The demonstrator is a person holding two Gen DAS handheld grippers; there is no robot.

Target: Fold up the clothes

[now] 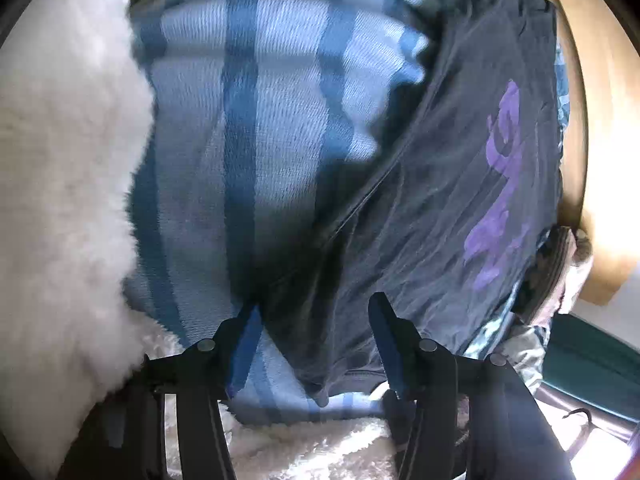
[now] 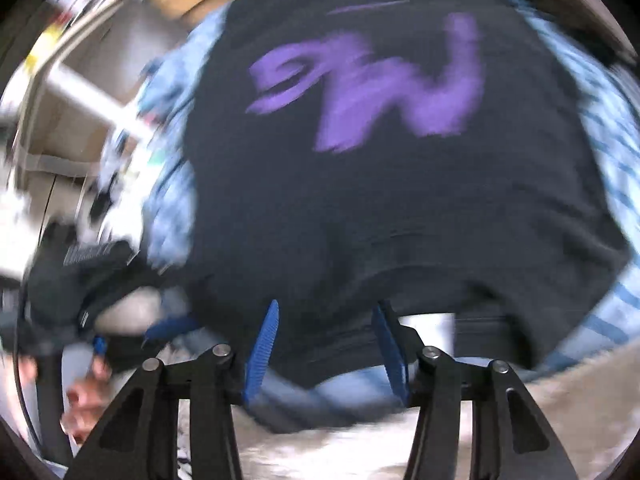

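A black T-shirt (image 1: 432,208) with a purple print lies spread on a blue plaid blanket (image 1: 256,128). In the left wrist view its near corner reaches down between the fingers of my left gripper (image 1: 316,316), which stands open around it. The right wrist view is blurred by motion. There the black T-shirt (image 2: 380,200) fills the middle, print facing up. Its near hem lies between the blue pads of my right gripper (image 2: 326,320), whose fingers are wide apart and open. The left gripper's dark body (image 2: 72,276) shows at the left edge.
A white fluffy throw (image 1: 64,184) covers the left side and runs under the near edge. A wooden board (image 1: 592,128) bounds the bed on the right. A person's hand (image 2: 86,400) is at lower left, with shelves (image 2: 72,92) blurred behind.
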